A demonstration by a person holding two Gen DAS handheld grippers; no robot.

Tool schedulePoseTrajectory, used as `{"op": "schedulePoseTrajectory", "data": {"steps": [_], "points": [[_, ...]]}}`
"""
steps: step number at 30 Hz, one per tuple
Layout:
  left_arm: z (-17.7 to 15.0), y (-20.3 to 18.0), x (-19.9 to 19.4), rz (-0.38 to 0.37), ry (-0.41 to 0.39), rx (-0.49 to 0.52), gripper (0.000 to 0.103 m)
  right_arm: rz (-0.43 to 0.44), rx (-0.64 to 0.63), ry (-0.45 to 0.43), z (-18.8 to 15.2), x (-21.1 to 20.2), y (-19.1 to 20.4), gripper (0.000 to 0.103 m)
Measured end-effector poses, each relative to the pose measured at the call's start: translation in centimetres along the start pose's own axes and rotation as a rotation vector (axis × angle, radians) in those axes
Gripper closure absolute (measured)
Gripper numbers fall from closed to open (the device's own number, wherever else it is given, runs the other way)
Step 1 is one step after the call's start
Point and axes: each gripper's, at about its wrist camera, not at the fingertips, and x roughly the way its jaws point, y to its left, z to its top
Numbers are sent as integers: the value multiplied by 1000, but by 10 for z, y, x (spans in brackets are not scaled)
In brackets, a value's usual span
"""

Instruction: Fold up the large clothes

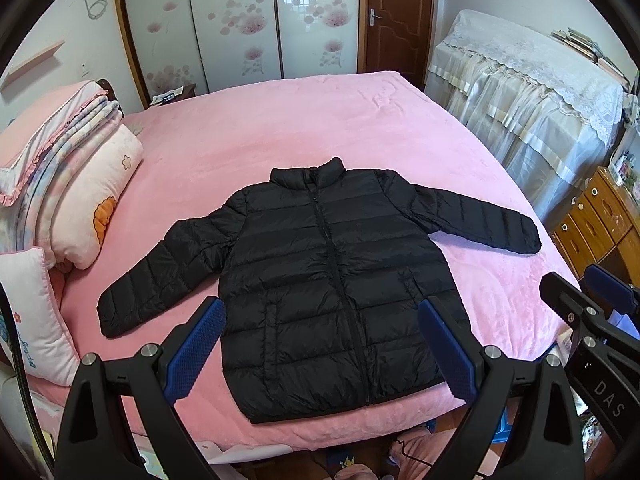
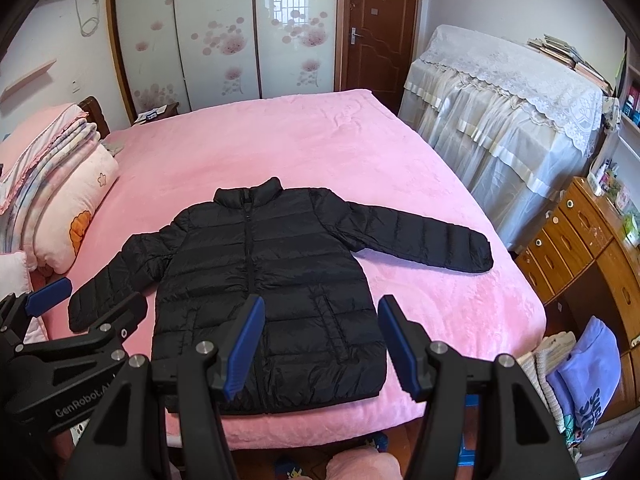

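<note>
A black puffer jacket (image 1: pixel 320 260) (image 2: pixel 260 272) lies flat on the pink bed (image 1: pixel 320 120) (image 2: pixel 300 140). Its front faces up, it is zipped, the collar points away from me and both sleeves are spread out to the sides. My left gripper (image 1: pixel 320 308) hovers open over the jacket's hem with nothing between its blue pads. My right gripper (image 2: pixel 322 302) also stands open and empty, above the hem's right part. Neither gripper touches the cloth. Each gripper shows at the edge of the other's view: the right gripper (image 1: pixel 592 292) and the left gripper (image 2: pixel 80 300).
Folded quilts and pillows (image 1: pixel 72 184) are stacked at the bed's left side. A lace-covered piece of furniture (image 1: pixel 520 92) stands to the right, with a wooden chest of drawers (image 2: pixel 580 248) nearer me. A purple garment (image 2: pixel 588 376) lies by the bed's right corner.
</note>
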Motion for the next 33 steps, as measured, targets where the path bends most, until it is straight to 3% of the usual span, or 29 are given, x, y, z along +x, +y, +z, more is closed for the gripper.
{"op": "schedulePoseTrajectory", "data": {"steps": [10,19,26,33], "points": [[19,-17,15,61,-12,-4,6,36,18,13,13,24,-21,43],[76,-53,40,185,-57,2,6,130,55,24,65,80,-70,43],[133,-135,84,143,-68,120,6,129,144,40,97,141,-157,44],[188,-223,152,36,-26,142,6,83,245,135,93,217,-255,44]]}}
